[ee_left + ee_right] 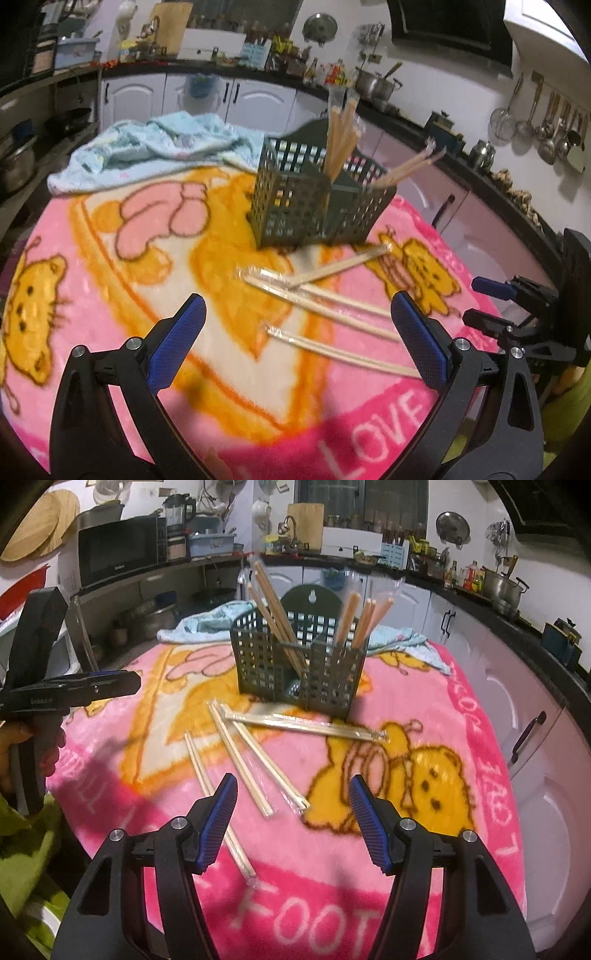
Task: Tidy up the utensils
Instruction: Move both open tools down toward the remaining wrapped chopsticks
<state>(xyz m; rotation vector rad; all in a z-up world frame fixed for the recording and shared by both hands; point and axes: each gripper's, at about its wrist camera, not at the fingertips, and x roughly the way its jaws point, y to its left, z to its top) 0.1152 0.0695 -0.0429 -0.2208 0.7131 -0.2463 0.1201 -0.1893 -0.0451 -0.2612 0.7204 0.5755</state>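
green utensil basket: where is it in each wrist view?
Left wrist: the green basket stands right of centre in the upper half, beyond the loose chopsticks.
Right wrist: the basket stands near centre, upper half, chopsticks lying before it.
Shared landmark: the light blue towel behind the basket.

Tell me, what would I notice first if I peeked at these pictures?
Probably the bright pink cartoon blanket that covers the whole table. In its middle stands a dark green holder with chopsticks poking out of both compartments, and in front of it several wrapped chopsticks lie loose on the blanket. Near the camera, the right gripper hovers above them with its blue-padded jaws open.
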